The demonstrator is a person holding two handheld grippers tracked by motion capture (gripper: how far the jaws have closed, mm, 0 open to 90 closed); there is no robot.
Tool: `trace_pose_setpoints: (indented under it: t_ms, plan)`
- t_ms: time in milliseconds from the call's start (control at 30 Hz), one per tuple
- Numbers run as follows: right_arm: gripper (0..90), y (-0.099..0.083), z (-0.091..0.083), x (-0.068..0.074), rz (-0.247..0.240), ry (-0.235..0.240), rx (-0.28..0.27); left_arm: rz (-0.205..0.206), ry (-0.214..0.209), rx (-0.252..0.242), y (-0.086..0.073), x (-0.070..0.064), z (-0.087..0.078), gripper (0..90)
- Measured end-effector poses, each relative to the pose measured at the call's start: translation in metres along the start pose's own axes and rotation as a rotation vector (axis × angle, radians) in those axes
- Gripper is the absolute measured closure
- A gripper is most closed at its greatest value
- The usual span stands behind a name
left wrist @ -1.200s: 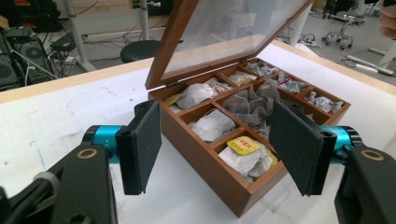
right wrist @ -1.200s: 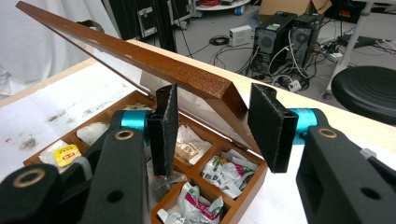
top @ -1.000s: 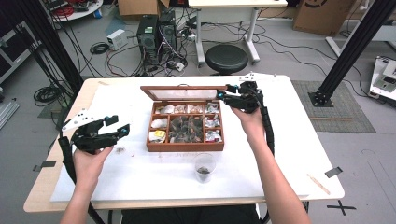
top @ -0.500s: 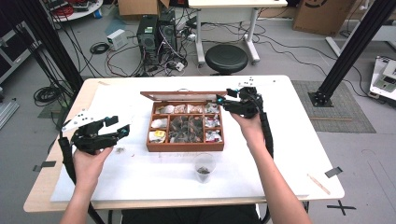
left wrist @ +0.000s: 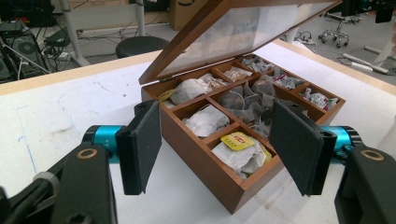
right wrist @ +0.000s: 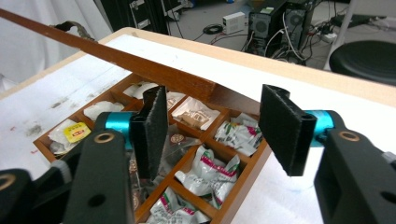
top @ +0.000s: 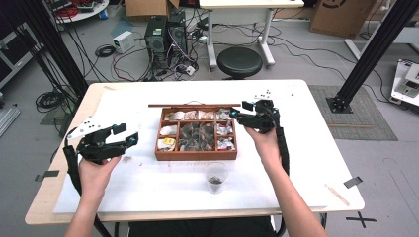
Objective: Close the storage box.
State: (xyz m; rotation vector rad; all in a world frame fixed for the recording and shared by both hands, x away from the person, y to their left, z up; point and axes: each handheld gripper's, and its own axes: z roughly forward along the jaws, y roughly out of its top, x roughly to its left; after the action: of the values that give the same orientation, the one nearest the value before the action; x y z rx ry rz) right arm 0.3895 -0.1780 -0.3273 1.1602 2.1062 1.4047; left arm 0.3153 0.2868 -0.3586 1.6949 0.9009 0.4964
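White-covered table (top: 296,148) is sitting in a lab with cables and PC towers on the floor behind. Vs 1 s ago: box lid (top: 193,105) is standing steeper, now reading as a thin edge from the high view; right gripper (top: 236,115) is holding a bit lower at the box's far right corner; left gripper (top: 129,134) is staying put.

Near edge: clear plastic cup (top: 216,177) is holding a little dark stuff at the bottom. Behind it, wooden tea box (top: 196,153) is sitting mid-table, lid propped open, compartments holding tea bags: white and grey sachets, green-red wrappers on the right side. One yellow tag (left wrist: 237,140) is showing red lettering, too small to read.

Left gripper is hovering left of the box, jaws spread, empty. Right gripper's jaws are spread too, just below the lid edge, pinching nothing.
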Motion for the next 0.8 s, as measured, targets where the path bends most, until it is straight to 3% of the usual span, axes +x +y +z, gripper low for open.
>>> trace_pose_setpoints:
  t_ms: [433, 800]
  plan:
    - [44.8, -0.017, -0.004, 0.006, 0.012, -0.006, 0.014, 0.0, -0.004, 0.005, -0.002, -0.001, 0.001, 34.4]
    - [50.5, -0.036, -0.005, 0.008, 0.049, 0.025, 0.015, -0.001, -0.007, 0.012, -0.003, -0.002, 0.003, 34.4]
